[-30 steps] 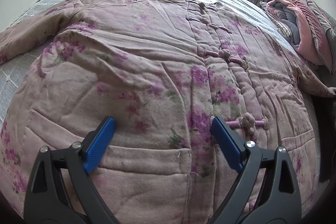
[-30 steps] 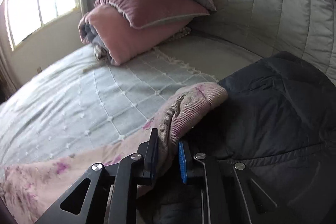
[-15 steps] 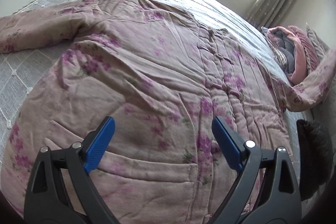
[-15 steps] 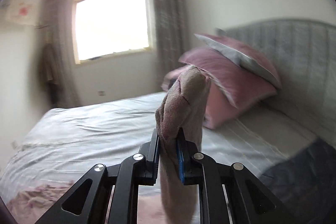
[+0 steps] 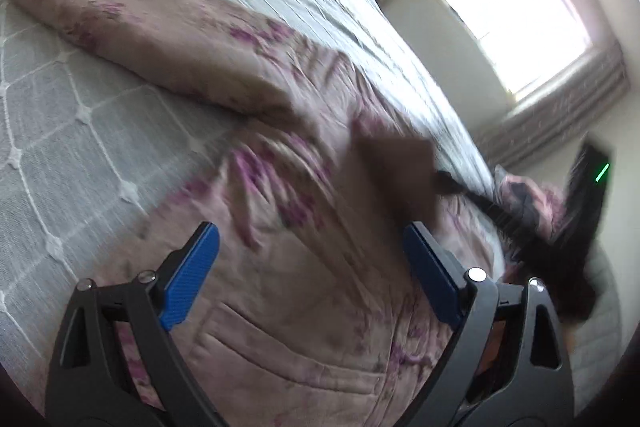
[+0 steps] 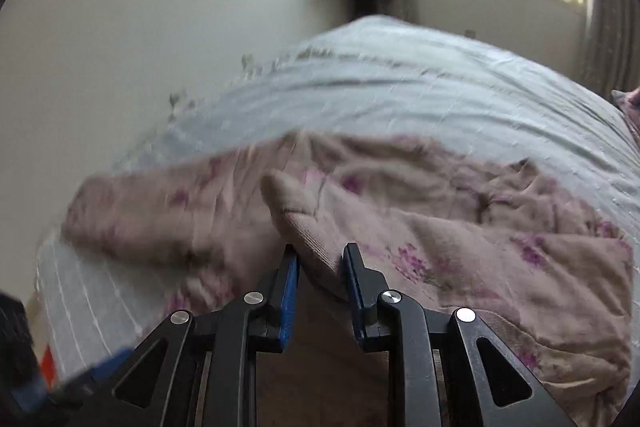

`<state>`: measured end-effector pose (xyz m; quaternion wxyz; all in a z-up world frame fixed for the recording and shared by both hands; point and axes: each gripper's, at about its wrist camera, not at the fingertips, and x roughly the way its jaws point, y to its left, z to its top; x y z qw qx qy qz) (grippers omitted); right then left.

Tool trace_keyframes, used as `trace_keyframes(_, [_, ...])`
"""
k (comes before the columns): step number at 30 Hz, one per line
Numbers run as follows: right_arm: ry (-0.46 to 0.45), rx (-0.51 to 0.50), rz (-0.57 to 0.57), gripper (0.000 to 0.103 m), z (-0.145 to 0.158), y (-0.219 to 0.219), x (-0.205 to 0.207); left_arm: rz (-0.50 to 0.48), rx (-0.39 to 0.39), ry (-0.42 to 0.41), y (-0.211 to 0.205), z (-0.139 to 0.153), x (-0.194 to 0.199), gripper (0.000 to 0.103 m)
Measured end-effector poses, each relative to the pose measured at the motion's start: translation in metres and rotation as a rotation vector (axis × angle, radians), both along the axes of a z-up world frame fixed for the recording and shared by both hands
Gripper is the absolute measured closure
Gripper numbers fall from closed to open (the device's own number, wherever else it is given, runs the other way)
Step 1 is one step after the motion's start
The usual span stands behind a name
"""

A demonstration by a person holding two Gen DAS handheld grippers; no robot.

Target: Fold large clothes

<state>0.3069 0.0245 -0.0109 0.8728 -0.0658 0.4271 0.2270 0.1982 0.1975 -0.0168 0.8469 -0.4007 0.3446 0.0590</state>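
While the pink floral padded coat (image 5: 256, 131) lies spread across the bed (image 5: 72, 155), its grey quilted bedspread shows a stitched diamond pattern beside the garment. One sleeve (image 5: 120, 27) stretches out flat over that cover toward the far edge. The left tool (image 5: 312, 267) hangs above the coat's lower front with its blue pads wide apart, holding nothing. The right tool (image 6: 320, 267) is clamped on the cuff of the other sleeve (image 6: 296, 211), which is carried over the coat's body. Pale walls enclose the room; a bright window (image 5: 516, 23) with patterned curtains (image 5: 560, 115) sits beyond the bed, and a pink pillow (image 6: 632, 107) peeks in at the edge. Much of both views is motion-blurred.
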Motion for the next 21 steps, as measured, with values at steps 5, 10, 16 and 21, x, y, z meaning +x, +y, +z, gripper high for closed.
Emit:
trace_keyframes(5, [0.003, -0.105, 0.049, 0.052, -0.035, -0.004, -0.009, 0.026, -0.049, 0.010, 0.015, -0.005, -0.001, 0.010])
trace_keyframes(10, [-0.055, -0.119, -0.083, 0.049, -0.015, -0.065, 0.024, -0.018, -0.059, 0.014, 0.007, -0.007, 0.008, 0.010])
trace_keyframes(16, [0.088, -0.030, -0.170, 0.049, -0.050, -0.112, 0.032, -0.029, -0.058, 0.020, 0.005, -0.007, 0.007, 0.010])
trace_keyframes(21, [0.050, -0.074, -0.193, 0.047, -0.050, -0.098, 0.030, -0.043, -0.044, 0.031, 0.000, -0.008, 0.010, 0.010])
